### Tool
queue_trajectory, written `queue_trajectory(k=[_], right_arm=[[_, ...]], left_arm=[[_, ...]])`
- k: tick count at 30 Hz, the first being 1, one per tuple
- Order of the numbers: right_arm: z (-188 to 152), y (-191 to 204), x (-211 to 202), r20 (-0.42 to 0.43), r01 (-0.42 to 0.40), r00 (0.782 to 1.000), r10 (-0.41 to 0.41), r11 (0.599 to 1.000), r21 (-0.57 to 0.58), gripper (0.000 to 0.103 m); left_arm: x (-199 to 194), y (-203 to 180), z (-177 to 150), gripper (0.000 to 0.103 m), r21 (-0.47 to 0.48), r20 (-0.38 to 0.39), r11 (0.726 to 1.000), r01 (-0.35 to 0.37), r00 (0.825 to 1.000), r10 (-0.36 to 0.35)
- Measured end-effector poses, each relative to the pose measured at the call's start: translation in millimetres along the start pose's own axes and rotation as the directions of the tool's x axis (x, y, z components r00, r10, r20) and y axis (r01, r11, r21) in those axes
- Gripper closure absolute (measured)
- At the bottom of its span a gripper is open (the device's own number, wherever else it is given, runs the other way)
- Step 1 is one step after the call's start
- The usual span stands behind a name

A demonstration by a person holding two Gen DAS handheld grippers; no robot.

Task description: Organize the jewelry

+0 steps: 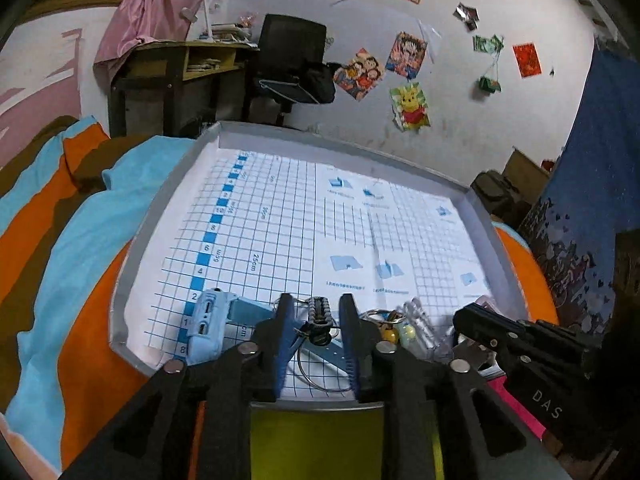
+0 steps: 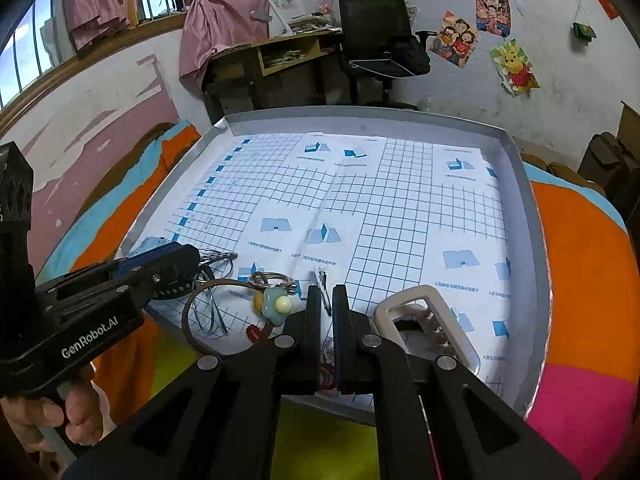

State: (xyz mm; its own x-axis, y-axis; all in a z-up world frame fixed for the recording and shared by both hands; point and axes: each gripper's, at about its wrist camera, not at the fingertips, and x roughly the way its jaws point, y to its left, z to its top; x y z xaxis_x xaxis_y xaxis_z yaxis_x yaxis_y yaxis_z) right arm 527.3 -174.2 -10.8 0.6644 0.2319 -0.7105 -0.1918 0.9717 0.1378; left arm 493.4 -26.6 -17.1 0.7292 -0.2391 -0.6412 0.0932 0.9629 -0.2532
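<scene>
Our left gripper (image 1: 316, 326) was part open, pads either side of a braided keychain (image 1: 319, 314) but not pressing it. Our right gripper (image 2: 327, 312) was closed with nothing visible between the pads. The jewelry sat along the tray's (image 2: 516, 152) near edge: duck charm on a ring (image 2: 274, 302), thin clip (image 2: 322, 286), probably a hairpin, and silver buckle (image 2: 424, 312). Farther out the grid sheet (image 2: 400, 208) lay bare.
</scene>
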Motion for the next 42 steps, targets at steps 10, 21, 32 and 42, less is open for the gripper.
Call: queue_trajectory(k=[10,21,32,42], right_arm=[[-12.7,-0.6,-59.1,0.154,0.03,0.988,-0.031,0.999,0.013,0.067],[-32.5,1.8,-149.1,0.297,0.071,0.951,-0.081,0.996,0.046,0.021],[-88.8,18.6,-224.8,0.393,0.039,0.917,-0.063,0.997,0.069,0.001],[-153.9,39.0,-275.6,0.477,0.049,0.877,-0.068,0.997,0.052,0.001]], left_arm=[[-60.0,-2.8,-4.4,0.036,-0.017,0.125,1.0,-0.008,0.992,0.01],[-146.8,-3.6,-29.2,0.001,-0.006,0.271,0.999,-0.05,0.961,0.05],[-227.6,-5.7,-74.4,0.0,0.014,0.385,0.996,-0.092,0.919,0.079],[-276.4,-6.7,-133.4,0.0,0.056,0.43,0.991,-0.123,0.899,0.087]])
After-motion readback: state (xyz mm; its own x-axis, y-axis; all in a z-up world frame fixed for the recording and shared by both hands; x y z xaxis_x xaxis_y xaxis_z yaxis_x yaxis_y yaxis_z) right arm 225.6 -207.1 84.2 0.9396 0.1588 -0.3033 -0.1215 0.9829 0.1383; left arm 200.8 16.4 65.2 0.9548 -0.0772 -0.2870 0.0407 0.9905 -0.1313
